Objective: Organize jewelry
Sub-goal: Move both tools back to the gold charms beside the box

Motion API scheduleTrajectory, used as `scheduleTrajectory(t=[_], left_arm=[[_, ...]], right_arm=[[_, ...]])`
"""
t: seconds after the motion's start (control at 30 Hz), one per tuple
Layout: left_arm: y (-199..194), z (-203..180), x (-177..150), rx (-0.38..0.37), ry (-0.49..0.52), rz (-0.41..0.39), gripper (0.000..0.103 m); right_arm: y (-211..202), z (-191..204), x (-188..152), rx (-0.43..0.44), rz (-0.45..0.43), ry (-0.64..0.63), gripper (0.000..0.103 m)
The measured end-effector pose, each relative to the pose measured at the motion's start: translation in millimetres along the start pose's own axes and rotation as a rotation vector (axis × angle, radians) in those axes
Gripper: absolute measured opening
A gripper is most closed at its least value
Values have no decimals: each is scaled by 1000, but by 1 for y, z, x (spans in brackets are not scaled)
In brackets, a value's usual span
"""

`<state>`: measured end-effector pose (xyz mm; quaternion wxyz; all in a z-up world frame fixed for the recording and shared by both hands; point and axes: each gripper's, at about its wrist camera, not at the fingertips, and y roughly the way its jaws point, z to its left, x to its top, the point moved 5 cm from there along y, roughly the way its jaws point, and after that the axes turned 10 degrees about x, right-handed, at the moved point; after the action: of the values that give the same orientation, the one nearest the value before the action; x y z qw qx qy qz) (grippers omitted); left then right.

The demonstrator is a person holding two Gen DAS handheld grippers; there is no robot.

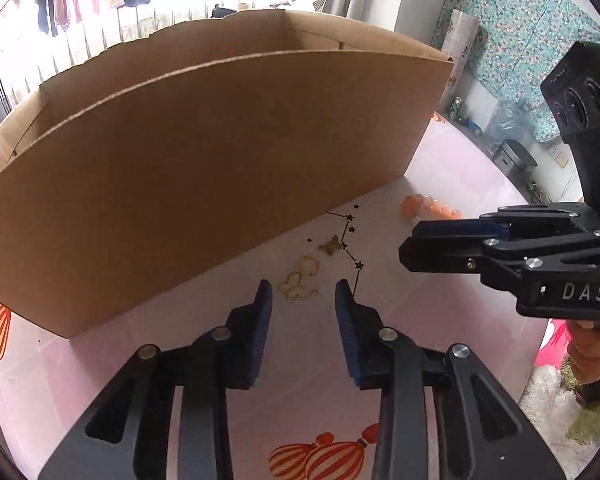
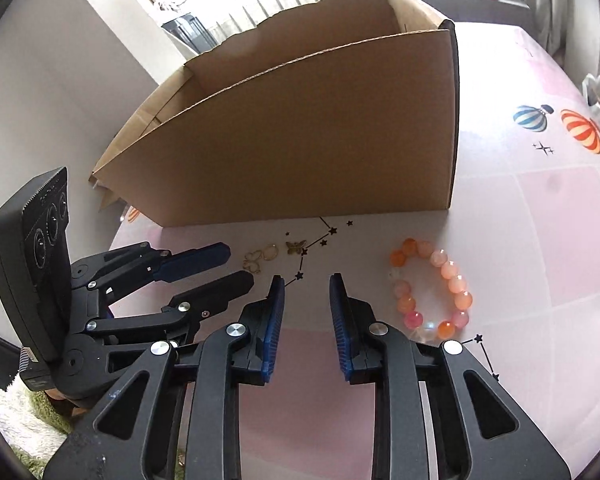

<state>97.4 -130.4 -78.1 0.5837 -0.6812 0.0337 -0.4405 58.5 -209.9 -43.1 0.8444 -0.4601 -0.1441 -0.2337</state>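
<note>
Small gold pieces lie on the pink table in front of the cardboard box (image 1: pixel 204 168): a gold butterfly outline (image 1: pixel 298 287), a gold ring (image 1: pixel 309 265) and a bronze butterfly charm (image 1: pixel 330 245). They also show in the right wrist view, outline (image 2: pixel 253 261), ring (image 2: pixel 269 251), charm (image 2: pixel 295 245). An orange-pink bead bracelet (image 2: pixel 432 292) lies right of them; part of it shows in the left wrist view (image 1: pixel 428 206). My left gripper (image 1: pixel 304 290) is open, its tips just short of the gold outline. My right gripper (image 2: pixel 306 284) is open and empty, hovering left of the bracelet.
The open cardboard box (image 2: pixel 300 132) stands behind the jewelry, its tall front wall close. The tablecloth (image 2: pixel 540 240) carries balloon and star prints. The right gripper shows in the left wrist view (image 1: pixel 408 246) and the left one in the right wrist view (image 2: pixel 236 266).
</note>
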Motion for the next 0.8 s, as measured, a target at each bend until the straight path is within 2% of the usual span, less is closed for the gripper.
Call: scheduleTrajectory(t=[0.2,0.27,0.33,0.43,0.6,0.7,0.8], left_arm=[[4,-3,1,48,39,-19,31],[4,-5,1,69,66,-29,28],[4,-7,1,62,81,-35,20],[6,-10,2,69,98,-43,19],[5,-8,-3,68,94,-46,19],[1,-5,-7,76,93,-44,11],[0,0,-10,83,73,-35,9]], right_arm=[[-2,1,-1,12,-17,-1,24],[0,2,-1,14,-16,1,24],[0,2,-2,17,-15,3,24],[-2,2,-3,16,-18,2,24],[-8,-2,-6,12,-32,12,24],[-12,-1,-7,10,-41,11,24],[-16,2,-8,16,-50,-1,24]])
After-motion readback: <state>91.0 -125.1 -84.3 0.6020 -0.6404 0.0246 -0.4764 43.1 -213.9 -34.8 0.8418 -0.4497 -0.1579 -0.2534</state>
